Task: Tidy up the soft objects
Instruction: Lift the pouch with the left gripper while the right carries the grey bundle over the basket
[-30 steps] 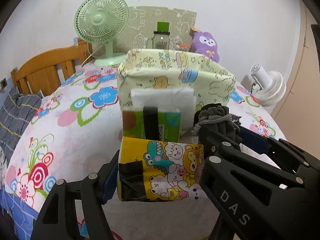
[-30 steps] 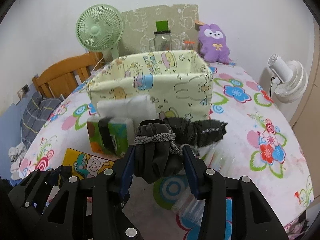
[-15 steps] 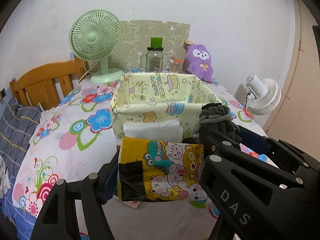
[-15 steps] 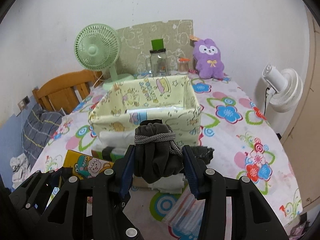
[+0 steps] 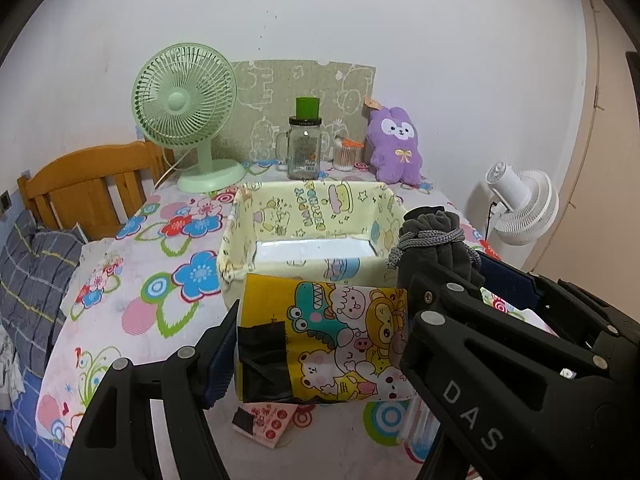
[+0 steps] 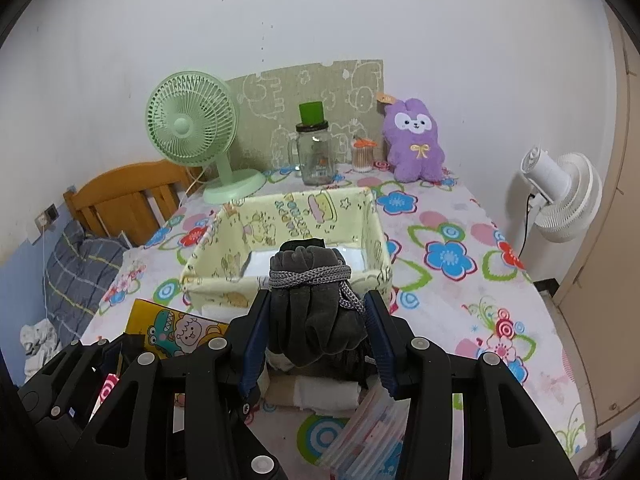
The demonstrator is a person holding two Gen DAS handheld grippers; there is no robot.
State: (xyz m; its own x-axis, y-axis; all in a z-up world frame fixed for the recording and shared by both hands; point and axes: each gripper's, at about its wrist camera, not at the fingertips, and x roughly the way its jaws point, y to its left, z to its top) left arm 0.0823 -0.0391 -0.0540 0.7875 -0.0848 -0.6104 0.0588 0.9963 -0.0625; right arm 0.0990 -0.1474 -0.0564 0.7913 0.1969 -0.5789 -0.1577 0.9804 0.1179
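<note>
My left gripper [image 5: 320, 344] is shut on a yellow cartoon-print tissue pack [image 5: 324, 340], held above the table. My right gripper [image 6: 316, 328] is shut on a dark grey drawstring pouch [image 6: 316, 300], tied with a grey cord; the pouch [image 5: 436, 240] also shows at the right of the left wrist view. Just beyond both stands a pale yellow fabric storage box [image 5: 308, 208] with a white bottom, open at the top; the same box [image 6: 288, 220] sits centre in the right wrist view. The tissue pack [image 6: 172, 328] appears at lower left there.
On the flowered tablecloth [image 6: 440, 256] lie white folded items [image 6: 324, 394], a clear plastic packet [image 6: 360, 428] and a small red-and-white pack [image 5: 264, 420]. At the back stand a green fan [image 5: 188, 108], a glass jar [image 5: 305, 148] and a purple plush [image 5: 396, 148]. A white fan [image 6: 560, 196] stands off the right edge.
Both grippers have risen with their loads. The box now sits lower in view with its inside visible, and the green tissue pack and white item in front of it have dropped out of sight.
</note>
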